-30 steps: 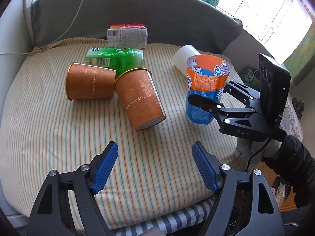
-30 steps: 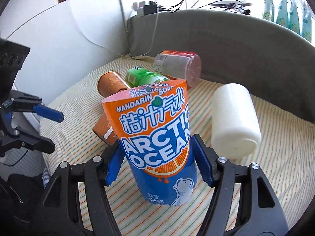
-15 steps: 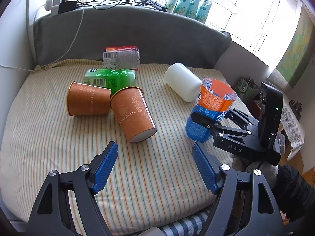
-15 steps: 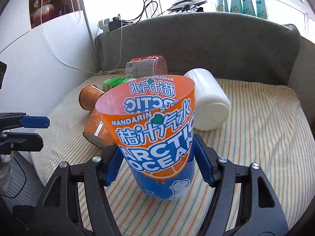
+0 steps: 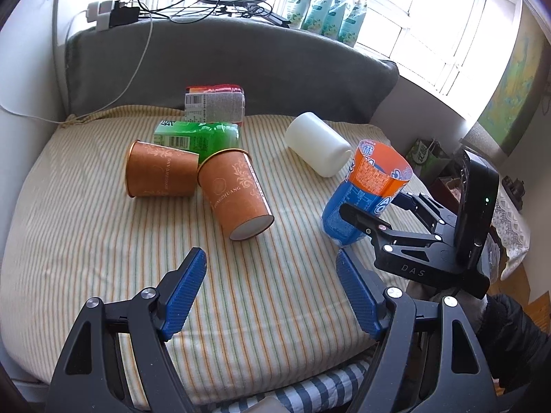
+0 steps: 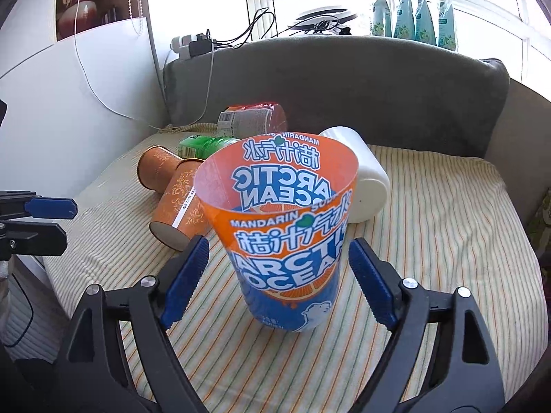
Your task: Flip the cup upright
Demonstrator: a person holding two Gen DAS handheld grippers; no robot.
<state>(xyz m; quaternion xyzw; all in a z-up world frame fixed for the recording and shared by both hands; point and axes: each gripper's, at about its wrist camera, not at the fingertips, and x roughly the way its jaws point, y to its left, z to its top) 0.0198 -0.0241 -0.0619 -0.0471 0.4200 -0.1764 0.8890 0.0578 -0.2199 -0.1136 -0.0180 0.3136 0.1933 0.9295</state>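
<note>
An orange and blue Arctic Ocean cup (image 6: 286,241) stands mouth up on the striped cushion (image 6: 447,241), leaning slightly. My right gripper (image 6: 279,275) is open, its blue pads on either side of the cup's lower part with gaps showing. In the left wrist view the cup (image 5: 368,192) is at the right with the right gripper (image 5: 389,216) around it. My left gripper (image 5: 272,292) is open and empty over the cushion's front. Two brown paper cups (image 5: 162,172) (image 5: 234,196) lie on their sides at centre left.
A white cup (image 5: 318,148), a green cup (image 5: 196,137) and a red-labelled cup (image 5: 215,103) lie on their sides toward the back. A grey backrest (image 5: 241,62) bounds the far side; cables and a power strip (image 5: 110,17) sit on the sill above.
The right gripper has opened off the Arctic Ocean cup, which now stands on the cushion. Both grippers have drawn back and risen a little.
</note>
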